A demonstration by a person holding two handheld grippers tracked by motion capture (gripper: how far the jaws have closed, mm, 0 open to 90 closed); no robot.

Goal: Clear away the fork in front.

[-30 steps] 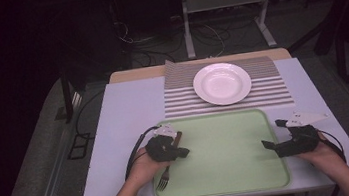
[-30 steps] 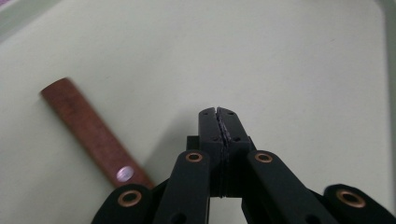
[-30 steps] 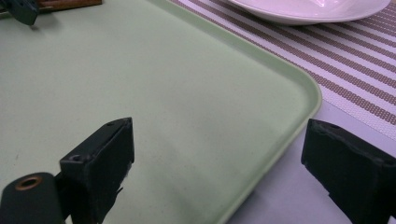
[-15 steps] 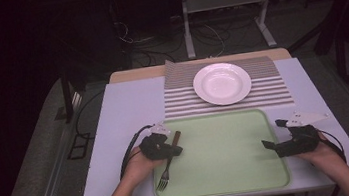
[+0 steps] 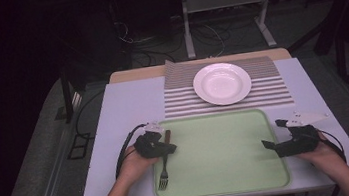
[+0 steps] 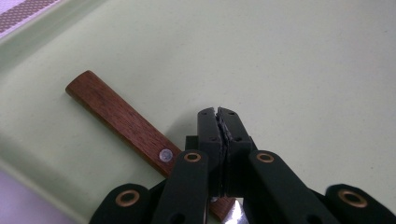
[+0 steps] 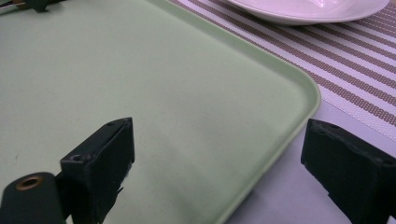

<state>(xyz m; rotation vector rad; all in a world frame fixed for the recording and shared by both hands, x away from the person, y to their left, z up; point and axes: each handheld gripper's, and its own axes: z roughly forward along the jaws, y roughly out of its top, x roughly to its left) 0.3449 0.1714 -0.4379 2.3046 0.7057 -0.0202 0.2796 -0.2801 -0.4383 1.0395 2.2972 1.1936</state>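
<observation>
Lying on the green tray [image 5: 232, 171] near its left edge: a fork [image 5: 163, 172] with wooden handle [image 6: 121, 121]. Left gripper [image 5: 161, 147] sits over the handle, jaws pressed together, empty at tips. Right gripper [image 5: 274, 136] at the tray's right rim, jaws wide apart. White plate [image 5: 222, 83] on striped placemat [image 5: 267, 91] beyond.

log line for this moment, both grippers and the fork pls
left gripper: shut, empty, over fork handle | right gripper: open, empty, at tray right edge | fork: flat on tray, left side | plate: on striped mat

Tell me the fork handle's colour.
Reddish-brown wood, on the fork handle; clearest in the left gripper view.
</observation>
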